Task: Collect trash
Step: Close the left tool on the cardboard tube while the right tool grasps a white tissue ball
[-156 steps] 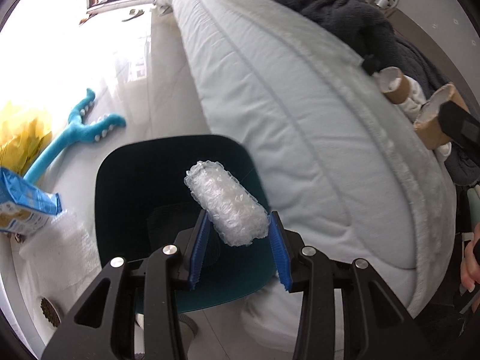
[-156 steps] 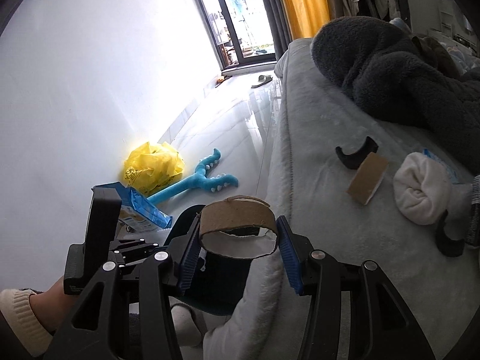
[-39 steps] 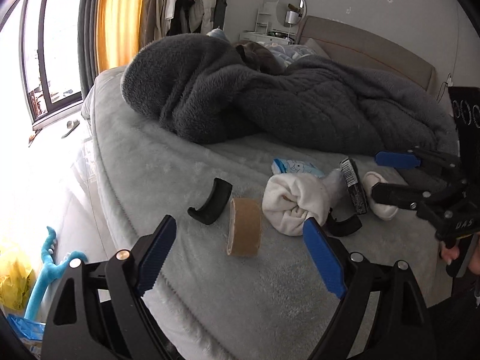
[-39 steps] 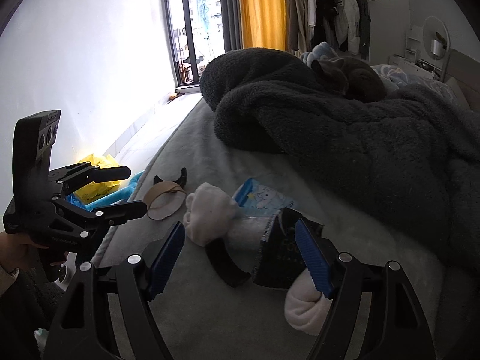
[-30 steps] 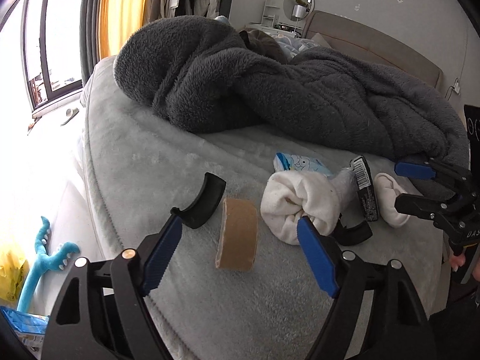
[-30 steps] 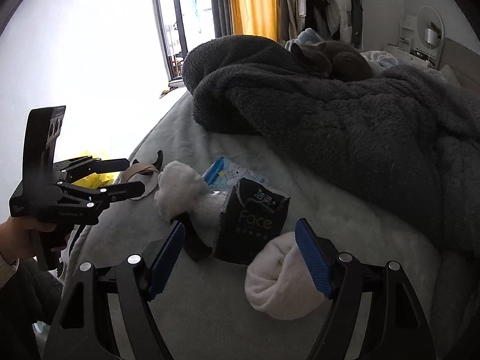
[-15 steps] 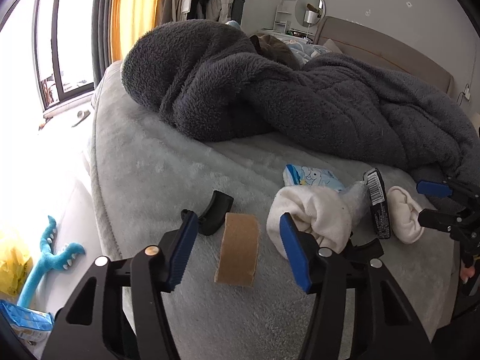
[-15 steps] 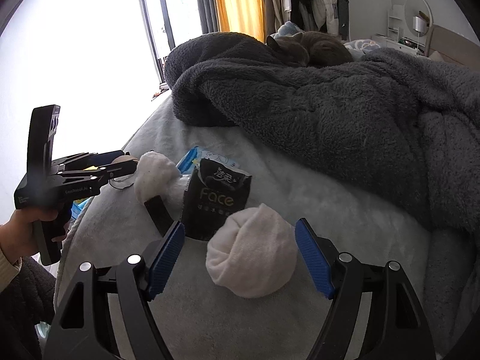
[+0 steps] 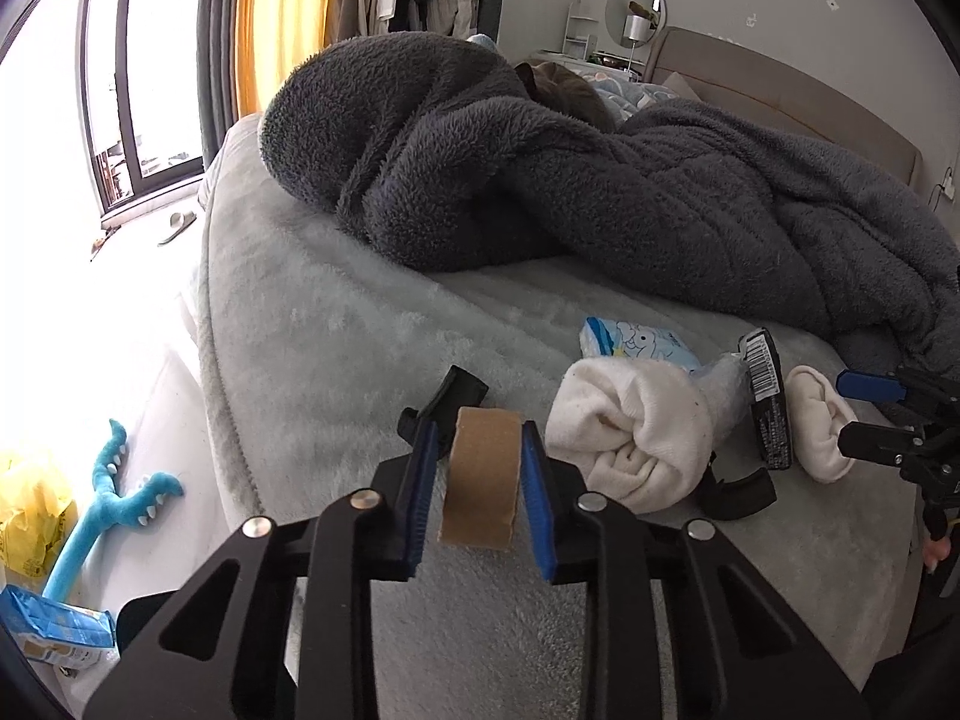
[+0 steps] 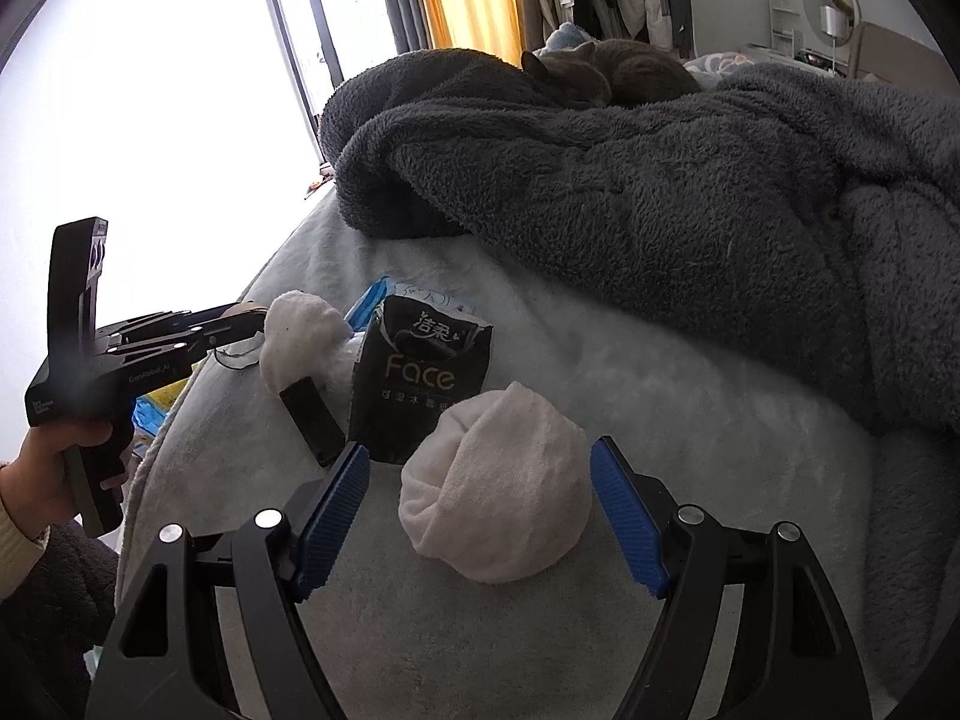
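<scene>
My left gripper (image 9: 477, 504) is shut on a brown cardboard tape core (image 9: 480, 483) standing on edge on the grey bed cover (image 9: 312, 348). My right gripper (image 10: 480, 516) is open, its jaws on either side of a rolled white sock (image 10: 495, 492) without touching it. A black "Face" tissue packet (image 10: 420, 384) lies just beyond that sock and also shows in the left wrist view (image 9: 768, 408). A bigger white sock bundle (image 9: 630, 426) and a blue-white wrapper (image 9: 636, 342) lie between the grippers. Black curved plastic pieces (image 9: 447, 402) lie by the core.
A dark fleece blanket (image 9: 600, 192) with a grey cat (image 10: 606, 72) on it covers the far bed. On the floor left of the bed lie a blue toy (image 9: 108, 510), a yellow bag (image 9: 30, 516) and a blue packet (image 9: 54, 630).
My left gripper has closed in on the cardboard core and now grips it. My right gripper has moved forward so the white sock sits between its open jaws.
</scene>
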The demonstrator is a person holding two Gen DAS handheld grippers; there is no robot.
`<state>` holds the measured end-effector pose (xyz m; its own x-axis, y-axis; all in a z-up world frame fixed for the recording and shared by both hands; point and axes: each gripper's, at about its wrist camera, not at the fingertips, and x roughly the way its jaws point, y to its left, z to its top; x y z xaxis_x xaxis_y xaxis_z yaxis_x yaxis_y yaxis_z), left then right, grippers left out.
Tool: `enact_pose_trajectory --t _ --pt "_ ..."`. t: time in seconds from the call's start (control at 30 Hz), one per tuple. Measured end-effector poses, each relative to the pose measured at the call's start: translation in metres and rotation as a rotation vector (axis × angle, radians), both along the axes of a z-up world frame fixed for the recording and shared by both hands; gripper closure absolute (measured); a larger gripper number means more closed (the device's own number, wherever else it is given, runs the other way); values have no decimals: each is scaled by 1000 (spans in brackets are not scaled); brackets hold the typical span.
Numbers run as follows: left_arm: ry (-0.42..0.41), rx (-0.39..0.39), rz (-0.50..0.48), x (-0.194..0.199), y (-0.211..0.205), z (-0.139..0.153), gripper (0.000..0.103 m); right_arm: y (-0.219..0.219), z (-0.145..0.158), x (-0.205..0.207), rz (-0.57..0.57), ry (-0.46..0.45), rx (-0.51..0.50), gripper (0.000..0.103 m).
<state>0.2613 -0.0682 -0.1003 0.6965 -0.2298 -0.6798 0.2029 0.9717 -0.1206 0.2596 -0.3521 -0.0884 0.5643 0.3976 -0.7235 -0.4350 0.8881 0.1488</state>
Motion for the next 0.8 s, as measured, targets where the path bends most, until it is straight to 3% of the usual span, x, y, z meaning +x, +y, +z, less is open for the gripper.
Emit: enact_pose_trajectory --t 0.1,0.57,0.6,0.63,0.8 --pt "4 8 -3 -1 -1 -1 80 0 -4 2 -6 19 -1 26" --pt "-5 -3 -14 -12 0 3 81 5 -22 11 -54 93 -69 26" --pt "-4 -5 -14 -13 1 3 81 6 -22 11 -56 96 -73 28" --pt "0 -7 -15 -14 2 2 81 7 -23 11 -53 100 -74 36" --pt "8 -32 -19 -20 8 4 81 13 -23 10 -65 97 -95 52"
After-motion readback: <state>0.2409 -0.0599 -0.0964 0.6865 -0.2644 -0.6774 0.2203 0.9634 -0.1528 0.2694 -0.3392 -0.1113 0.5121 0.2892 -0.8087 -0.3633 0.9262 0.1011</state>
